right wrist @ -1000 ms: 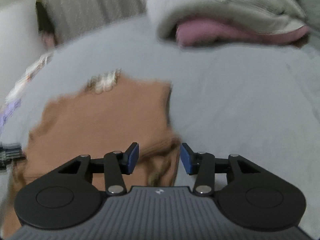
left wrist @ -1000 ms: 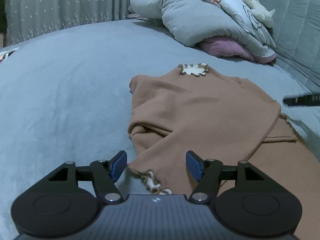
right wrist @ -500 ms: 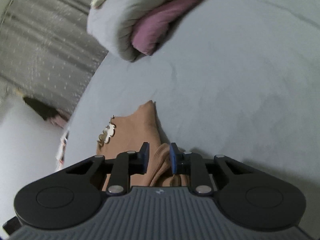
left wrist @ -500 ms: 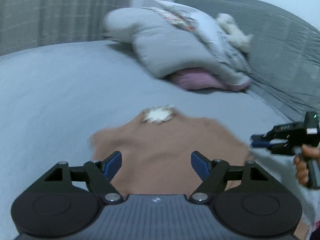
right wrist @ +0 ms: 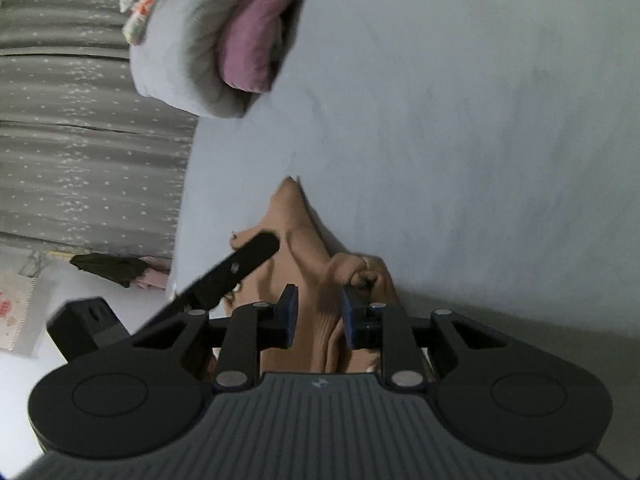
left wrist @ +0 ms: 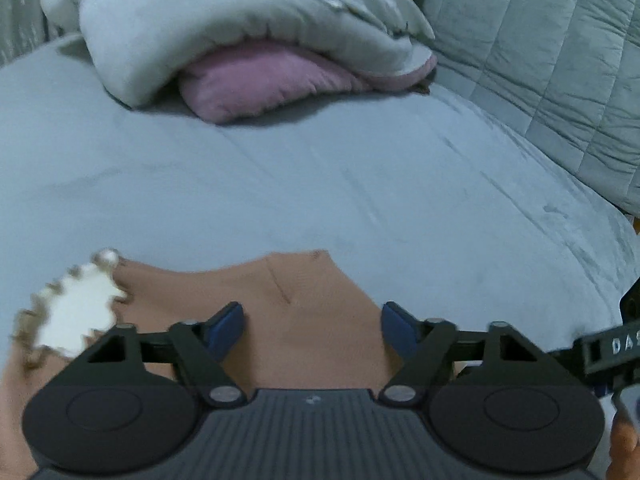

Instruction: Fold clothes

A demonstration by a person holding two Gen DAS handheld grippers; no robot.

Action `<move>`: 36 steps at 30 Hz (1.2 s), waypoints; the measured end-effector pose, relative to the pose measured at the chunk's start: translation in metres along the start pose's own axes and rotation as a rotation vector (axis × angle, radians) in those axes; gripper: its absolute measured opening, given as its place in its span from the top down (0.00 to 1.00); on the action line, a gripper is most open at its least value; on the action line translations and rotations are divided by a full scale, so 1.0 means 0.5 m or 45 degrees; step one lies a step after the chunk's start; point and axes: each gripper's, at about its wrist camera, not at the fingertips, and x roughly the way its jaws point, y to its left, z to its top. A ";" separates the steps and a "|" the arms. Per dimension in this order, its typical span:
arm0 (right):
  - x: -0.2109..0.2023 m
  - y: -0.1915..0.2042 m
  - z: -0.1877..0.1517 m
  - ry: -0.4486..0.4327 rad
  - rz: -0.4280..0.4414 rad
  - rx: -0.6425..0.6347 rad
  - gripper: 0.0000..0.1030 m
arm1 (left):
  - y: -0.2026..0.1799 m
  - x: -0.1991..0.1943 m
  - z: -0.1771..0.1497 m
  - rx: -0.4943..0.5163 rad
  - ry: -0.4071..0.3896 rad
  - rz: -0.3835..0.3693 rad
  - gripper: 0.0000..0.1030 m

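While the right gripper point(right wrist: 318, 316) pinches a bunched fold of the brown top point(right wrist: 298, 236), it lies on the bed point(right wrist: 480, 140). Over that top, the left gripper's point(left wrist: 312, 330) jaws are closing, pads clear of the cloth.

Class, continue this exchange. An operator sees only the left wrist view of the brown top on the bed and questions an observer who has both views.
Operator: Is the right gripper holding anything?
Observer: Yes. The right gripper is shut on a bunched fold of the brown top.
Operator: What lies past the bed's edge?
Observer: Beside the bed, a dark crumpled thing lies on the pale floor. I cannot tell what it is.
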 end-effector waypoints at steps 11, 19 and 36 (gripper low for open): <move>-0.002 -0.027 0.004 -0.055 -0.020 0.077 0.78 | -0.021 0.020 -0.004 0.029 -0.011 0.059 0.74; -0.034 -0.040 -0.017 -0.119 -0.012 0.052 0.97 | -0.001 0.013 -0.014 -0.102 -0.054 0.027 0.78; -0.034 0.023 -0.016 -0.164 0.044 -0.199 0.84 | -0.008 -0.012 -0.029 -0.152 -0.129 0.076 0.68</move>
